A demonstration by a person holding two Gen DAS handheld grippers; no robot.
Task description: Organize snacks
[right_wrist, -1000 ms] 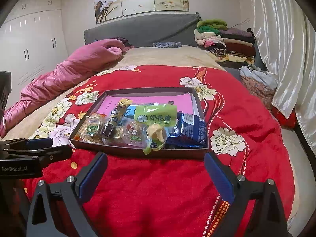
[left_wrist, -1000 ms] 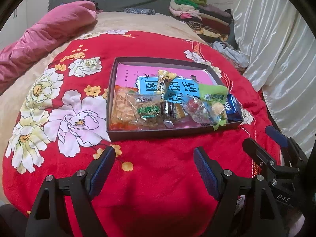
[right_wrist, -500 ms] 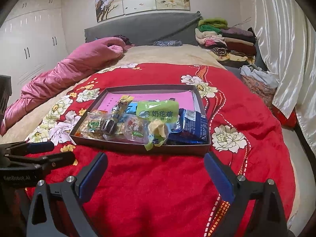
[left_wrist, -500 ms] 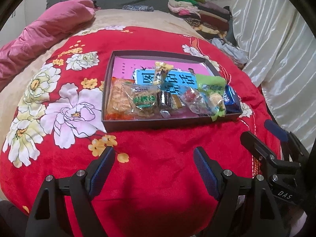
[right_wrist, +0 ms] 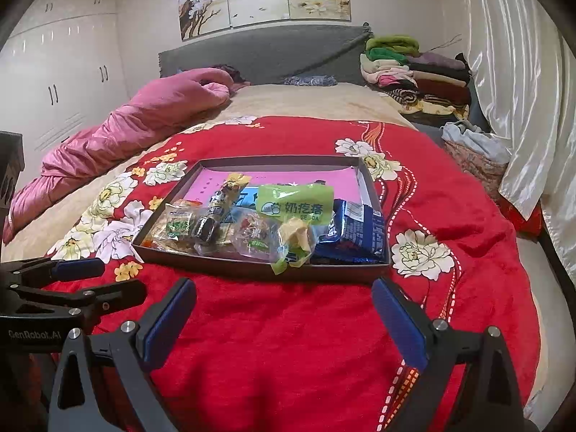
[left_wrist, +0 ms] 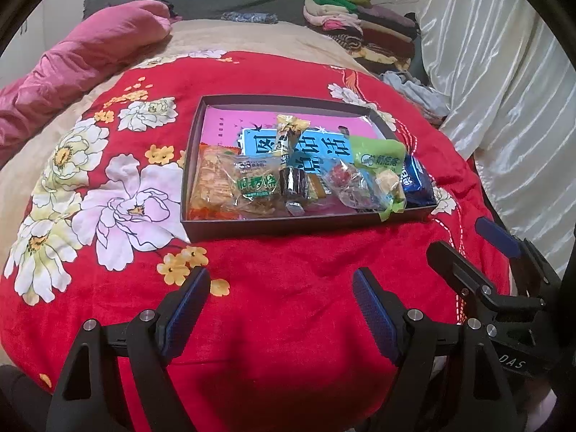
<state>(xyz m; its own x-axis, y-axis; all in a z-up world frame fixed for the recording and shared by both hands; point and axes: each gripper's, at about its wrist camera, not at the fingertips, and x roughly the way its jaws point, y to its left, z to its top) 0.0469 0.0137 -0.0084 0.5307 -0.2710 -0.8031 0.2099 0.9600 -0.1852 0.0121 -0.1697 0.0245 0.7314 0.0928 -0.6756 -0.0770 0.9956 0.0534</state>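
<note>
Left claw (left_wrist: 280,309): you are holding it released, empty.
Right claw (right_wrist: 284,320): likewise released.
Snack tray (right_wrist: 252,270): lying ahead of both.

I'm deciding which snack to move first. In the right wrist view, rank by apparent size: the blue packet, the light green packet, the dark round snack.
1. blue packet
2. light green packet: nearly as big as the blue one, which lies nearer the camera, so this order is unsure
3. dark round snack: clearly smallest
</note>
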